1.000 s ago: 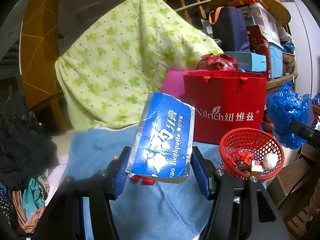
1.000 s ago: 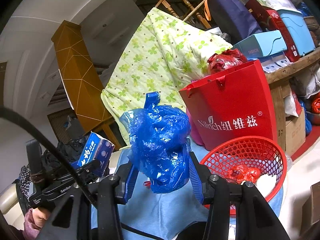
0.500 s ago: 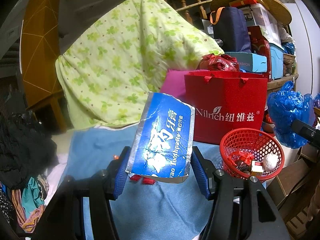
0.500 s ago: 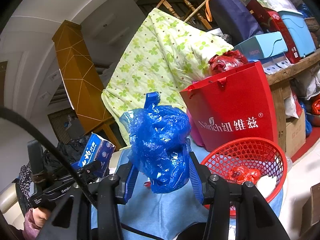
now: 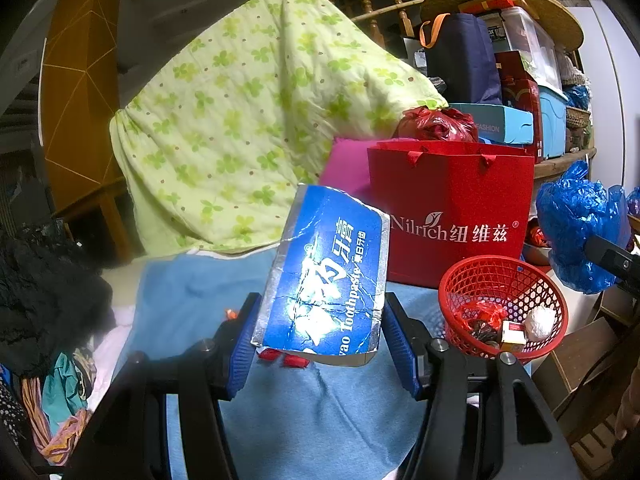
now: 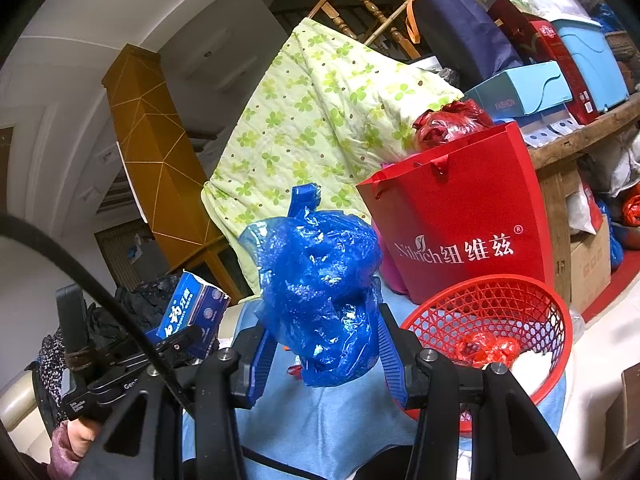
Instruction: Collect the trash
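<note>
We hold a toothpaste box (image 5: 326, 276) clamped in the left gripper (image 5: 320, 340) and a blue plastic bag (image 6: 320, 300) clamped in the right gripper (image 6: 322, 356); next, we judge, both drop into the red basket (image 6: 520, 292).

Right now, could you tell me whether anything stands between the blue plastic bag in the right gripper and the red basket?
Nothing visible does. The blue plastic bag is clamped in the right gripper, and the red basket sits just to its right, open-topped, with only trash inside.
</note>
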{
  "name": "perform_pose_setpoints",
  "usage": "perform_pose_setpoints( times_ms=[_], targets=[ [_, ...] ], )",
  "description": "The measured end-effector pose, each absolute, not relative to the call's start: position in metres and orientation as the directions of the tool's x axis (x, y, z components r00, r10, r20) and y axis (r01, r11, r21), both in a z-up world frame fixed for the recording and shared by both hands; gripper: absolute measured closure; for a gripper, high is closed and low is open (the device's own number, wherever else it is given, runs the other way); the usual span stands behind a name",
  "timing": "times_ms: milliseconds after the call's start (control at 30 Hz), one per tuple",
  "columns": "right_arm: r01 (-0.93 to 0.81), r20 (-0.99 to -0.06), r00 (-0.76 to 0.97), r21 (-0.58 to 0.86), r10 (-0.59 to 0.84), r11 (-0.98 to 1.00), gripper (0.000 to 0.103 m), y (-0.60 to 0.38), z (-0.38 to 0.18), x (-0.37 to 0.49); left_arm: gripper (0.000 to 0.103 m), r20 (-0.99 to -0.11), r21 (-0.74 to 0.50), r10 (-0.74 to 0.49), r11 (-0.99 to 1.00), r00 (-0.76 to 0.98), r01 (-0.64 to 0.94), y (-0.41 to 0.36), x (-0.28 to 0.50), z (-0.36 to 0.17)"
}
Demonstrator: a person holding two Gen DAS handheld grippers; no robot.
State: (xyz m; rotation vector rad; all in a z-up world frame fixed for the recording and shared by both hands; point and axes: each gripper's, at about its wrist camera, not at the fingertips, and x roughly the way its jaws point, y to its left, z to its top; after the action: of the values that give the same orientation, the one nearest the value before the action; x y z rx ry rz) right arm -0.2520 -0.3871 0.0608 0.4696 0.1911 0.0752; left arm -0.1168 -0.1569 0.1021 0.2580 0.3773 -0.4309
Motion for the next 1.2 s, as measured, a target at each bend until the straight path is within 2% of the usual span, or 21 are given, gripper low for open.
perform_pose_setpoints(
  times_ms=[1200],
  targets=[
    [-0.006,-0.165,0.982,0.473,0.095,0.881,0.053,-0.3855,0.0591,-0.2603,0.042,-0.427,0.171,-0.379,0.858,0.821,0.485,-0.1622,-0.1168,0.0998]
  ],
)
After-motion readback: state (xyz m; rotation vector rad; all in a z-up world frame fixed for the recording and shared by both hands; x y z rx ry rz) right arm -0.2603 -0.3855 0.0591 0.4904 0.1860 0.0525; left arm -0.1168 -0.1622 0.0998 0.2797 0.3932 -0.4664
